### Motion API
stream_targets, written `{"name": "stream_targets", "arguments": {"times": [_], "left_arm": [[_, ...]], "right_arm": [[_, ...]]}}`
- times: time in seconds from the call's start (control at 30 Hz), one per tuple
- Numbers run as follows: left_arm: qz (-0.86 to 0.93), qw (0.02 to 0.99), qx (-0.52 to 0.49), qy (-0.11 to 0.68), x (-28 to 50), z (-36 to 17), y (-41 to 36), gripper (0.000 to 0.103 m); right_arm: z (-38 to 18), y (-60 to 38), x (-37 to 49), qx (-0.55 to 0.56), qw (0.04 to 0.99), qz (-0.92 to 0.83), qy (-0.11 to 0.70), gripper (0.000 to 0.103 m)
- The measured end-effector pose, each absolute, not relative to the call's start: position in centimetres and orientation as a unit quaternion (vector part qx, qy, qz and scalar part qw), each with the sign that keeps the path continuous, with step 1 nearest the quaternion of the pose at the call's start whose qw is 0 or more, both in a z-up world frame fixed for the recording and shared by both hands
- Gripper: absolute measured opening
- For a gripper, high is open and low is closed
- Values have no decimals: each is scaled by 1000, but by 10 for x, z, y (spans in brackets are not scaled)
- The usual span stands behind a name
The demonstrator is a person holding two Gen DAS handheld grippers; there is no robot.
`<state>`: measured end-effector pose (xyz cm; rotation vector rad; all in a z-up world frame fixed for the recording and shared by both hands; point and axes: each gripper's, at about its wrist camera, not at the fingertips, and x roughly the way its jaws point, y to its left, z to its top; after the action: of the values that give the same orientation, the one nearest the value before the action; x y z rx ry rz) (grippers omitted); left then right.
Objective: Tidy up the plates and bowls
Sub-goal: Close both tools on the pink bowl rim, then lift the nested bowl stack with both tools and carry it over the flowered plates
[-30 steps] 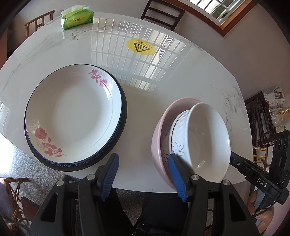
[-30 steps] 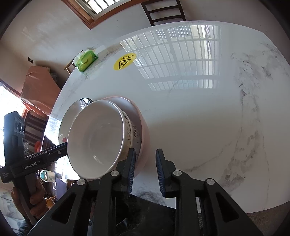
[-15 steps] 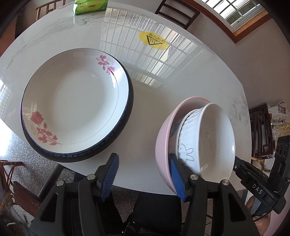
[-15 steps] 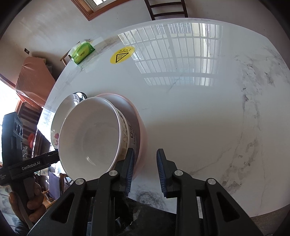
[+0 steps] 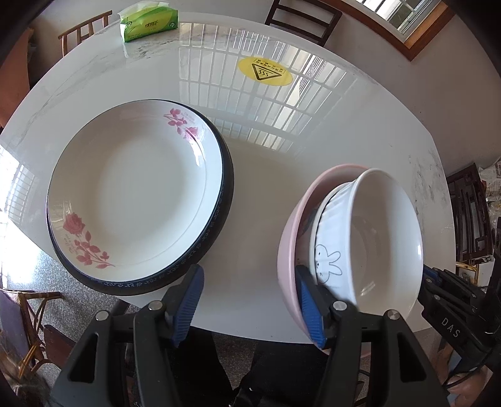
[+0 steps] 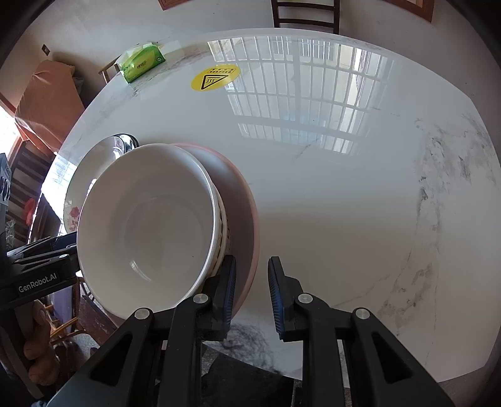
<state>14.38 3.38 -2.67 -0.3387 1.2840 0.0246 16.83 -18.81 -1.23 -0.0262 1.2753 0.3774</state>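
Note:
A pink bowl (image 5: 289, 231) holds a white ribbed bowl with a rabbit drawing (image 5: 325, 260) and a plain white bowl (image 5: 385, 238) on top; the stack is tilted above the table's near edge. My left gripper (image 5: 247, 300) is open, its right finger against the pink bowl's outer left wall. My right gripper (image 6: 250, 291) is open around the pink bowl's (image 6: 241, 213) right rim. The white bowl (image 6: 147, 228) fills the right wrist view's left. A white rose plate (image 5: 134, 194) lies on a dark plate (image 5: 227, 194) at left.
The white marble table (image 6: 344, 188) carries a green tissue pack (image 5: 148, 23) at the far side and a yellow warning sticker (image 5: 264, 70). Wooden chairs (image 5: 302, 15) stand around it. The table's right half shows only bare marble.
The bowl stack with both grippers has shifted slightly; the left camera moved back toward its earlier view. The right gripper's jaws have widened a little.

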Motion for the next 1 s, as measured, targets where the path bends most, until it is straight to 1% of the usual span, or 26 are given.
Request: {"name": "stream_targets", "arguments": {"times": [0.17,0.23,0.33,0.37,0.4,0.47,0.5,0.53,0.63,1.0], "left_arm": [[13,785,-175,594,141,-28,38,58],[6,779,-197,595,142,-30,41,54],[-22,780,-222,585,141,-29,41,33],[-35,784,-222,579,141,-26,38,19],[-42,789,-210,576,140,-23,31,10],[-30,804,-167,569,138,-17,18,9],[-27,808,-158,567,138,-17,15,9],[-26,807,-162,567,137,-17,16,9],[-29,809,-163,564,135,-18,18,9],[-17,814,-142,563,125,-19,9,8]], "right_arm": [[-13,-191,169,-10,790,175,587,23],[-13,-190,171,-8,790,177,587,25],[-13,-189,171,-12,791,180,585,25],[-13,-190,171,-9,791,179,585,25],[-13,-190,171,-6,791,178,586,24],[-13,-190,171,-7,792,178,584,23],[-13,-189,170,-6,792,181,583,20],[-13,-189,170,-6,791,187,583,15],[-12,-185,167,-16,794,192,577,15],[-9,-192,165,16,797,204,569,15]]}}
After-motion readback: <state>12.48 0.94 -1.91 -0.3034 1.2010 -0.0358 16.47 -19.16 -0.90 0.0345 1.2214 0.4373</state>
